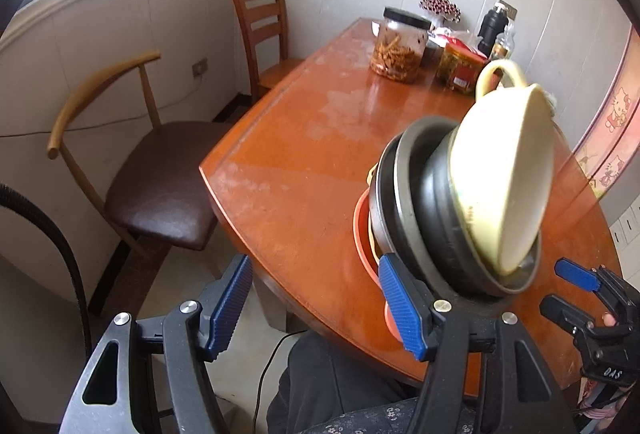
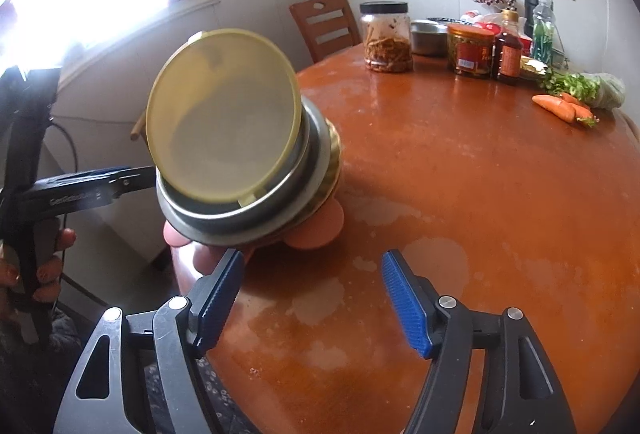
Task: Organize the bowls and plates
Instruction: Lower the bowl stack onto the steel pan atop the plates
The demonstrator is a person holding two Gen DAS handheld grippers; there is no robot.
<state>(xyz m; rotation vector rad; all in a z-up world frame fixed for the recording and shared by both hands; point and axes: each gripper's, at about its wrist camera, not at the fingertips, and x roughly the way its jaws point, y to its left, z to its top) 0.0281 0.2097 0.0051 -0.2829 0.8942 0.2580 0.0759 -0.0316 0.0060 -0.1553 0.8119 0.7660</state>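
Fingers of my left gripper are spread, with nothing between the blue pads but the tabletop edge and the floor beyond it. Fingers of my right gripper are spread as well, over bare tabletop. Neither pair grips anything.

Location of the task items: the dishes are gathered into one stack at the near edge of the tabletop, between my two grippers.
1. Base: an orange plate with a lobed rim, lying flat on the wood.
2. Above it: a thin yellowish plate, only its rim visible.
3. Above that: nested steel bowls, widest at the bottom.
4. Top: a pale yellow handled bowl, sitting tilted inside the upper steel bowl rather than level.

Reason for this arrangement, as I judge it: flat, wide pieces go lowest because they give the broadest footing, and the bowls nest by size so that each rim steadies the next. The handled bowl is tilted probably because it is not yet seated in the steel bowl below.

My inner left finger is just beside the orange plate, and my inner right finger is close to the same plate from the other side. I read this flanking position as bracing or preparing to adjust the stack. Whether either pad touches the plate I cannot tell.

Risk: the stack stands near the tabletop edge, so a push on the tilted bowl could tip it off.
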